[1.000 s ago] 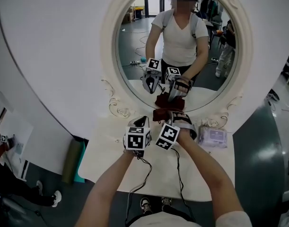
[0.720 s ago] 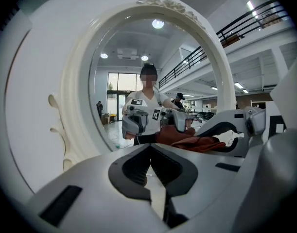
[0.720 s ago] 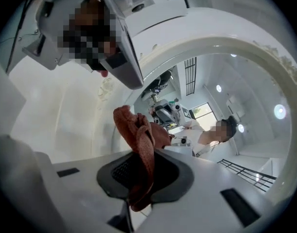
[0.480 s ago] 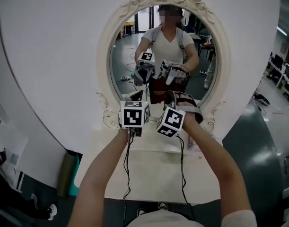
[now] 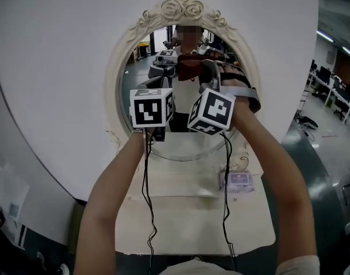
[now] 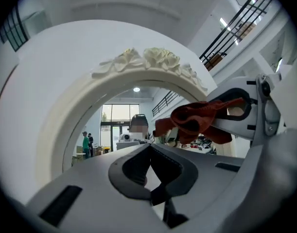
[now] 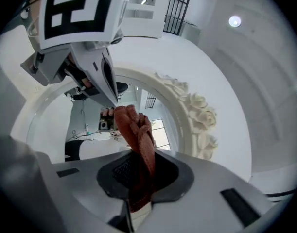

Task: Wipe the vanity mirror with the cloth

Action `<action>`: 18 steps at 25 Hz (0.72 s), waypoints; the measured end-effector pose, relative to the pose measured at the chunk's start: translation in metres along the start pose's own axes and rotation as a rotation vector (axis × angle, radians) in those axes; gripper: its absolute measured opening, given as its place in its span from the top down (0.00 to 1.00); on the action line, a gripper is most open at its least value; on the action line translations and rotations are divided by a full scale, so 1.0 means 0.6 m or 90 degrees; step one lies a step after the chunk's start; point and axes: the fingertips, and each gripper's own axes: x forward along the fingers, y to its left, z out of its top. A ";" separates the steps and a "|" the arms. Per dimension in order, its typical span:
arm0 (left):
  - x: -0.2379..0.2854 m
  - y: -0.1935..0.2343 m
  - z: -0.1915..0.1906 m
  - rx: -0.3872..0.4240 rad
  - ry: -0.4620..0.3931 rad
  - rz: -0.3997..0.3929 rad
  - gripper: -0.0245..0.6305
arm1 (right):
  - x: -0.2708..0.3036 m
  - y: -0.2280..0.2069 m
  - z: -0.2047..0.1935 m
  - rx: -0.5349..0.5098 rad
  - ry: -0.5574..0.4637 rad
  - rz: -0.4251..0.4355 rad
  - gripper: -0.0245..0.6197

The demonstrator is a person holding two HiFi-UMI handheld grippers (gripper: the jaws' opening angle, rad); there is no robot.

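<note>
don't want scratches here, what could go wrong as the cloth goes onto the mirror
The crumpled red cloth is a narrow bunch in the right tongs, so their hard tips might touch the oval mirror glass. The empty left tongs sit right beside them and could bump the carved cream frame.

- Left gripper [image 6: 149, 152]: jaws together, nothing between them.
- Right gripper [image 7: 141, 165]: jaws clamped on cloth [image 7: 134, 127].
- Left forearm [image 5: 117, 188] and right forearm [image 5: 275, 171]: extended forward, side by side.
</note>
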 end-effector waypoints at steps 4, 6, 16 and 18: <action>0.000 -0.021 0.048 -0.001 -0.021 -0.015 0.95 | 0.004 -0.076 -0.006 -0.047 0.016 -0.064 0.87; 0.002 -0.034 0.061 0.005 -0.028 -0.022 0.95 | 0.008 -0.088 -0.013 -0.062 0.025 -0.075 0.87; 0.026 -0.099 0.023 -0.002 -0.001 -0.060 0.95 | 0.009 -0.036 -0.075 -0.127 0.066 -0.057 0.87; 0.028 -0.112 0.005 -0.003 0.007 -0.068 0.95 | 0.006 -0.022 -0.087 -0.123 0.072 -0.045 0.87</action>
